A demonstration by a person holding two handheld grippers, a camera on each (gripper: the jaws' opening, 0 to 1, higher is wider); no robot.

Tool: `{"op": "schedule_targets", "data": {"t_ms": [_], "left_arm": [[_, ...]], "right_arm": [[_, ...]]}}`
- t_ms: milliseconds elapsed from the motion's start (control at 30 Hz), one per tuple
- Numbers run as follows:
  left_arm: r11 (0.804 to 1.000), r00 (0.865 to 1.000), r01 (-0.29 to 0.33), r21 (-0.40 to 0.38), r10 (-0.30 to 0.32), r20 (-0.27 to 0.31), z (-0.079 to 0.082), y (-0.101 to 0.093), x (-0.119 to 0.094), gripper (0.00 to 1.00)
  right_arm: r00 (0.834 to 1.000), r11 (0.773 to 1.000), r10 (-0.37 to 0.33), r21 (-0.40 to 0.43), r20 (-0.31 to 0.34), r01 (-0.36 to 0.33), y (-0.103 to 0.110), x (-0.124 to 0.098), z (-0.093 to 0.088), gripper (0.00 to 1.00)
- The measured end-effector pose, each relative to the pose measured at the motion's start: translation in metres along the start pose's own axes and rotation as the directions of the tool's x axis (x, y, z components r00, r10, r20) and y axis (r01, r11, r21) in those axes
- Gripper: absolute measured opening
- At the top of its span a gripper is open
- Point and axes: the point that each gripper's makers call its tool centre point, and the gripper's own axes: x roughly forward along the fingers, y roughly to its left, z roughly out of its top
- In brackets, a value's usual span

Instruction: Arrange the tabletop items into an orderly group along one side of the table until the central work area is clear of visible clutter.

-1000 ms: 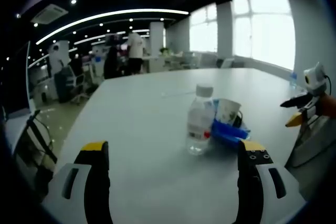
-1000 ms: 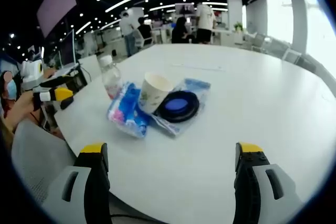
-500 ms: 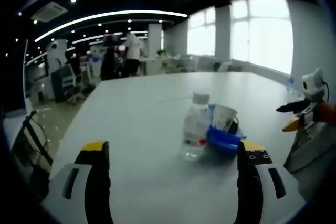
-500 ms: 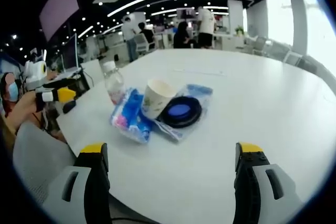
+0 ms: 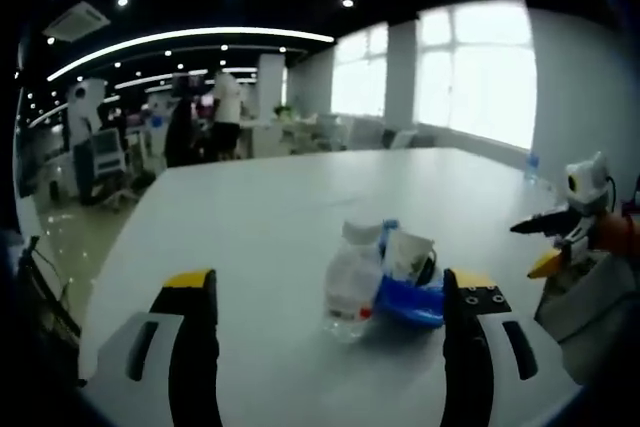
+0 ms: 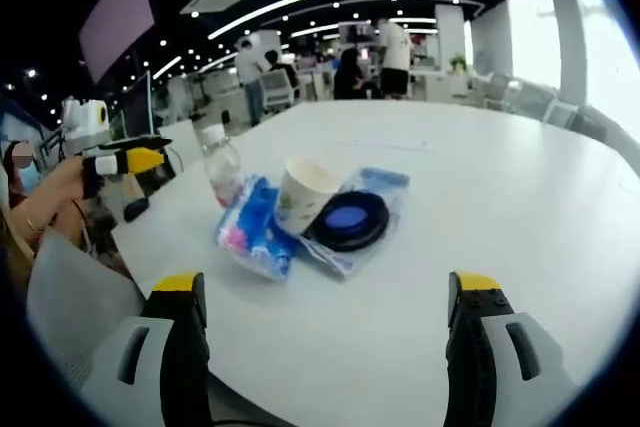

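right gripper view: cup (image 6: 304, 193) near table (image 6: 520, 207) edge

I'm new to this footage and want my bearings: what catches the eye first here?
A tight cluster on the large white table: a clear plastic water bottle, a white paper cup, a round dark blue lid on a clear bag, and a blue and pink packet. The right gripper hangs open before them; the left gripper shows beyond the table's edge.

a white table (image 6: 500, 207) carries a water bottle (image 6: 222, 165), paper cup (image 6: 303, 192) and blue packets (image 6: 252, 229).
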Motion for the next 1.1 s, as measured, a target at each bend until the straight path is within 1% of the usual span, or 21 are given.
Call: {"op": "schedule_targets", "data": {"t_ms": [100,200,267,333,400,467,533,600,667,733,800,867,900,933,967,1033,1067,1100], "left_arm": [[0.999,0.999,0.034,0.015,-0.034,0.021,0.009,-0.006,0.01,0.85],[0.998,0.998,0.05,0.03,-0.051,0.023,0.011,-0.01,0.018,0.84],[0.996,0.997,0.079,0.039,-0.079,0.016,0.01,-0.015,0.024,0.79],[0.994,0.995,0.101,0.044,-0.102,0.022,0.013,-0.019,0.028,0.73],[0.991,0.991,0.121,0.052,-0.123,0.049,0.018,-0.023,0.03,0.72],[0.989,0.989,0.136,0.049,-0.139,0.048,0.019,-0.025,0.034,0.71],[0.987,0.987,0.153,0.052,-0.155,0.03,0.015,-0.026,0.039,0.65],[0.984,0.985,0.168,0.061,-0.17,0.036,0.016,-0.026,0.042,0.57],[0.981,0.981,0.182,0.064,-0.186,0.065,0.02,-0.027,0.044,0.53],[0.982,0.98,0.187,0.039,-0.189,0.065,0.02,-0.025,0.047,0.46],[0.976,0.975,0.215,0.032,-0.216,0.054,0.017,-0.025,0.049,0.36],[0.972,0.973,0.225,0.064,-0.228,0.045,0.016,-0.026,0.051,0.35],[0.971,0.972,0.225,0.077,-0.229,0.052,0.017,-0.025,0.052,0.35],[0.966,0.967,0.245,0.087,-0.25,0.052,0.017,-0.028,0.052,0.36],[0.965,0.966,0.251,0.076,-0.255,0.046,0.016,-0.029,0.054,0.35],[0.962,0.963,0.264,0.062,-0.267,0.036,0.013,-0.03,0.056,0.25],[0.959,0.96,0.278,0.058,-0.28,0.03,0.012,-0.031,0.057,0.22],[0.958,0.959,0.279,0.057,-0.281,0.028,0.011,-0.032,0.058,0.21]], "right_arm": [[1.0,1.0,0.006,-0.003,0.002,-0.006,0.001,0.001,0.0,0.99],[1.0,1.0,0.007,-0.01,-0.007,-0.007,0.001,0.001,-0.002,0.99],[1.0,1.0,0.006,-0.011,-0.008,-0.006,0.0,0.001,-0.002,0.99],[1.0,1.0,0.005,-0.011,-0.005,-0.005,0.0,0.001,-0.001,0.99],[1.0,1.0,0.006,-0.008,-0.006,-0.006,0.0,0.001,-0.001,0.99],[1.0,1.0,0.008,-0.006,-0.007,-0.008,0.0,0.001,-0.002,0.99],[1.0,1.0,0.007,-0.008,-0.009,-0.007,0.0,0.001,-0.002,0.99],[1.0,1.0,0.006,-0.004,-0.013,-0.006,0.0,0.001,-0.002,0.99],[1.0,1.0,0.004,0.0,-0.014,-0.004,0.0,0.001,-0.003,0.99],[1.0,1.0,0.003,0.001,-0.015,-0.003,0.0,0.002,-0.003,0.99],[1.0,1.0,0.01,0.003,-0.014,-0.01,0.001,0.002,-0.002,0.99],[1.0,1.0,0.015,0.011,-0.009,-0.015,0.002,0.002,-0.002,0.99],[1.0,1.0,0.01,0.013,-0.009,-0.01,0.001,0.002,-0.002,0.99],[1.0,1.0,0.006,0.011,-0.008,-0.006,0.0,0.002,-0.001,0.99],[1.0,1.0,-0.003,0.012,-0.01,0.003,-0.002,0.002,-0.002,1.0],[1.0,1.0,-0.009,0.017,-0.012,0.009,-0.003,0.001,-0.002,1.0],[1.0,1.0,-0.01,0.02,-0.011,0.01,-0.003,0.001,-0.002,0.99],[1.0,1.0,-0.013,0.025,-0.01,0.013,-0.004,0.001,-0.002,0.99]]}}
